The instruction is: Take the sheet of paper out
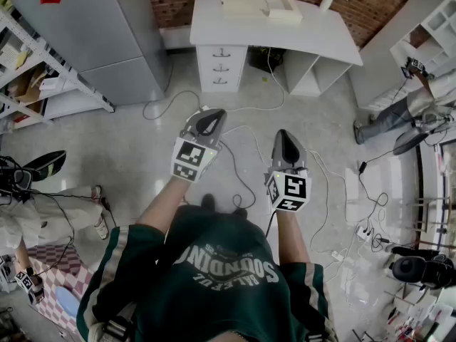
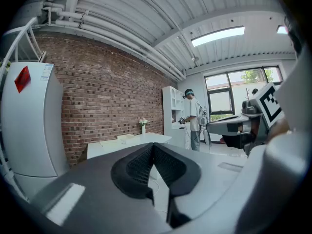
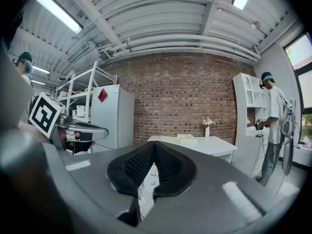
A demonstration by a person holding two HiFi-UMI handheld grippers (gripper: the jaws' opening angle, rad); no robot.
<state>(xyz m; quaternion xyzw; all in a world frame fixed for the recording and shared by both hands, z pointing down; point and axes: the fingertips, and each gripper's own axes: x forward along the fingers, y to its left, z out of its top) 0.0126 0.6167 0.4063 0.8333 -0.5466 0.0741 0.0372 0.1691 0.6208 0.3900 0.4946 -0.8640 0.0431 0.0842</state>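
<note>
Since left gripper [image 1: 213, 115] and right gripper [image 1: 283, 137] are both clamped shut on nothing and well short of the tabletop [image 1: 320, 34], I'd close in first, then open one at the white stack [image 1: 274, 6], where I guess the paper lies.

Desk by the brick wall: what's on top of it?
On the desk lie two flat white stacks, possibly boxes, and, toward its right end in the head view, a vase of flowers. What the stacks contain is hidden, and the drawers are shut.
</note>
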